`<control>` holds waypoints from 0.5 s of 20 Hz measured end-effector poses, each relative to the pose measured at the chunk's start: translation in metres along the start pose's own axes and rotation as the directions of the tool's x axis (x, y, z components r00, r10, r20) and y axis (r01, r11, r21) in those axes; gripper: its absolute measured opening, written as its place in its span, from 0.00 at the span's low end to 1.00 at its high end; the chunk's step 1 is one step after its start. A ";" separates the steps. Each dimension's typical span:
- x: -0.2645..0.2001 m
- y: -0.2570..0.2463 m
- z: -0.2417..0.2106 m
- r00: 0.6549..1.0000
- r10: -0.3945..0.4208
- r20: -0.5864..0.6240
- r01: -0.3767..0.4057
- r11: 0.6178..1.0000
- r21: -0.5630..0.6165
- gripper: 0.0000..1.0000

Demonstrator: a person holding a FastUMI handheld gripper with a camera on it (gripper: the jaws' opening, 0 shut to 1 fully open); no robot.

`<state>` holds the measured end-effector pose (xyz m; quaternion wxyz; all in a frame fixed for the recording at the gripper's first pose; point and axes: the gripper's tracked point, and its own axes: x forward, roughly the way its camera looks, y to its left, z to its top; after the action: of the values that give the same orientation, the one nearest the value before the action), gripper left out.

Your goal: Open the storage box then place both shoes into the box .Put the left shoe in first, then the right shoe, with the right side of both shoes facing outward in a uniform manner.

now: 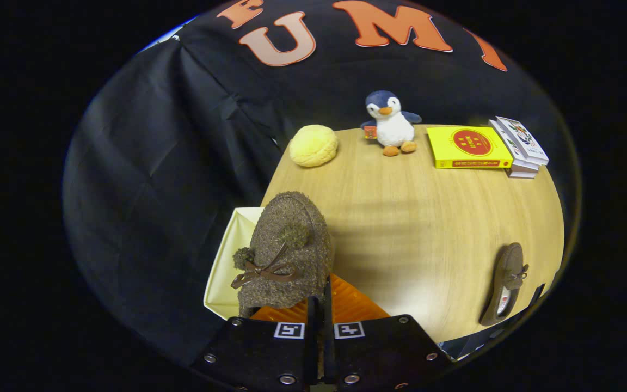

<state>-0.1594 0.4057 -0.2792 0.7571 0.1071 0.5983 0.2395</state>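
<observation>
The hand-held gripper (321, 305) pinches the heel of a brown shoe (286, 253) held above the open storage box (226, 261); lower it squarely inside, bow side facing outward.

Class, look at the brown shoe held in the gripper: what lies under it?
Under the held shoe lie the cream box and an orange flap. The gripper is shut on the shoe's heel. The shoe covers most of the box's inside, so its contents cannot be seen.
</observation>
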 end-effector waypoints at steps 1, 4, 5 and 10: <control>0.008 0.015 0.002 1.000 0.005 -0.009 -0.005 1.000 -0.006 0.05; 0.035 0.051 -0.003 0.999 -0.001 -0.043 0.000 0.999 -0.032 0.06; 0.046 0.061 -0.006 0.998 -0.006 -0.056 0.004 0.999 -0.039 0.05; 0.102 0.085 -0.030 0.989 -0.074 -0.127 0.070 0.997 -0.030 0.05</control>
<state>-0.1906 0.5252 -0.3366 0.7265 0.0601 0.6461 0.2260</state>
